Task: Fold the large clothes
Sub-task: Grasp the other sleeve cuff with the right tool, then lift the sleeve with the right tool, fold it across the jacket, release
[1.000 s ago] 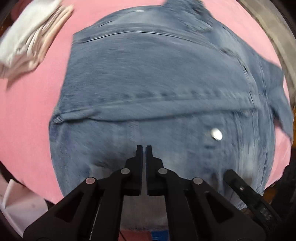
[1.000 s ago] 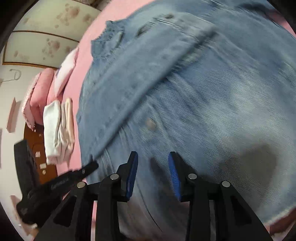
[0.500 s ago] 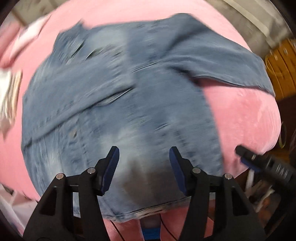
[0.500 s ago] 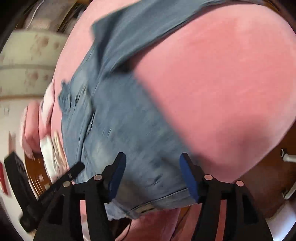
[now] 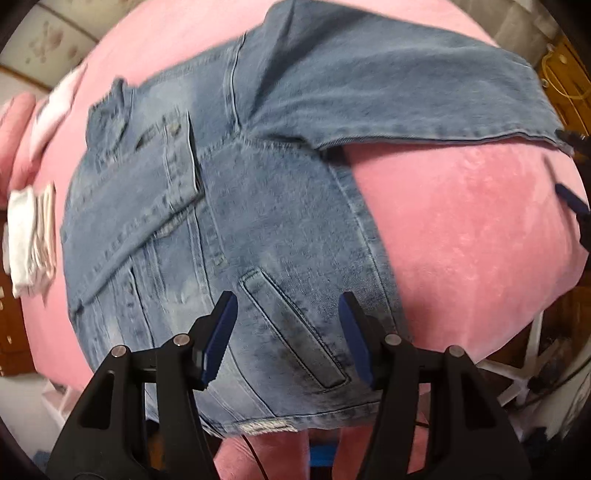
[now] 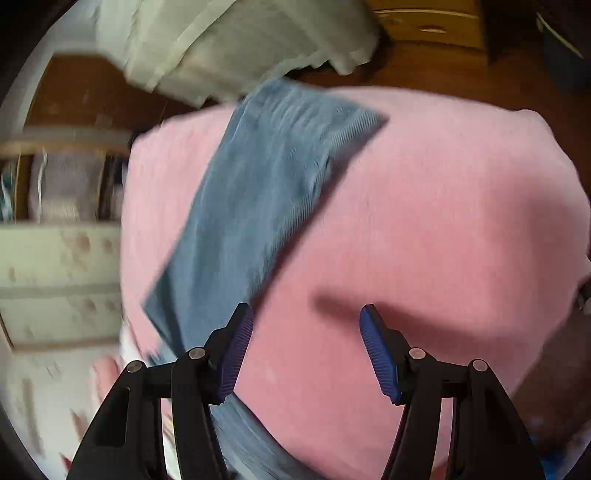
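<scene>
Both my grippers, left (image 5: 288, 332) and right (image 6: 306, 349), gape with nothing between their pads above the faded blue denim jacket (image 5: 229, 229), spread on the pink plush bed cover (image 5: 461, 236). Heavy, stiff cloth, I judge; I'd pinch the outstretched sleeve's cuff (image 6: 317, 122). No legible writing.

A pink velvety cover (image 5: 461, 229) spreads across the bed. Near its left edge lies a folded stack of white and pale pink cloths (image 5: 31, 236) (edges blurred). Beyond the bed hangs a pale curtain (image 6: 236, 44), beside a yellow wooden drawer unit (image 6: 428, 22).
</scene>
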`<state>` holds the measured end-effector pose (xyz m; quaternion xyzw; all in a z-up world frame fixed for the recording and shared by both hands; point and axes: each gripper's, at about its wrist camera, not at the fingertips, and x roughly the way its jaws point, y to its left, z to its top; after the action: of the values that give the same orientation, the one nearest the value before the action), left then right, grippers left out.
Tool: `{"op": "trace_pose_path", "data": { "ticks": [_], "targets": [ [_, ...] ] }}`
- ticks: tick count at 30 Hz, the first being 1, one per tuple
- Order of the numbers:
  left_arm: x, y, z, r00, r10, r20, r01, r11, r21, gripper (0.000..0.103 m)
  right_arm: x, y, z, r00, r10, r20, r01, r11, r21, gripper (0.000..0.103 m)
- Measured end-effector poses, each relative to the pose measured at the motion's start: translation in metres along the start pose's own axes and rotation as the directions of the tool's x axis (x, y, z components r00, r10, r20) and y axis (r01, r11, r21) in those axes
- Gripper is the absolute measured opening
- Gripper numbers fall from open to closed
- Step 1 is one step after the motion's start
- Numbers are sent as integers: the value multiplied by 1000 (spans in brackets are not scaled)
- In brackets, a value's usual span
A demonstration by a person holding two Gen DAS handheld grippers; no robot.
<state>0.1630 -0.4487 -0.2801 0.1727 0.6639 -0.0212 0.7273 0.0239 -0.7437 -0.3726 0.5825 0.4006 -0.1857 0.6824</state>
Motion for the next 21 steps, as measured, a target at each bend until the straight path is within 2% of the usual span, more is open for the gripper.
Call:
{"op": "trace_pose_path", "data": {
  "ticks": [2,6,8,10,11,15,19,21],
  "targets": [
    [6,3,5,1000,6,-30,-7,999,-33,56,3,-5,19,1000,19,20,-20,999,46,59],
    [11,6,14,999,-7,-49,2,995,-98,61,13,-9,52,998,13,54,-18,996,91,45],
    [14,7,16,999,-11,-46,6,994,-111,61,12,-7,61,997,12,78,-19,996,90,34],
    [14,6,19,999,-18,-51,12,993,-115,61,2,-12,63,994,-20,110,10,996,89,11],
    [14,6,19,998,-21,-57,14,993,-119,61,1,-11,58,992,-35,123,24,996,90,7],
    [16,12,20,996,-45,-72,33,986,-161,62,-21,-3,52,976,-74,204,60,995,74,4],
    [23,25,18,994,-65,-88,47,979,-201,62,-52,32,40,942,-96,321,107,994,-16,4],
    [25,35,15,995,-49,-86,31,979,-200,62,-66,57,30,923,-114,368,152,986,-75,4]
  ]
}}
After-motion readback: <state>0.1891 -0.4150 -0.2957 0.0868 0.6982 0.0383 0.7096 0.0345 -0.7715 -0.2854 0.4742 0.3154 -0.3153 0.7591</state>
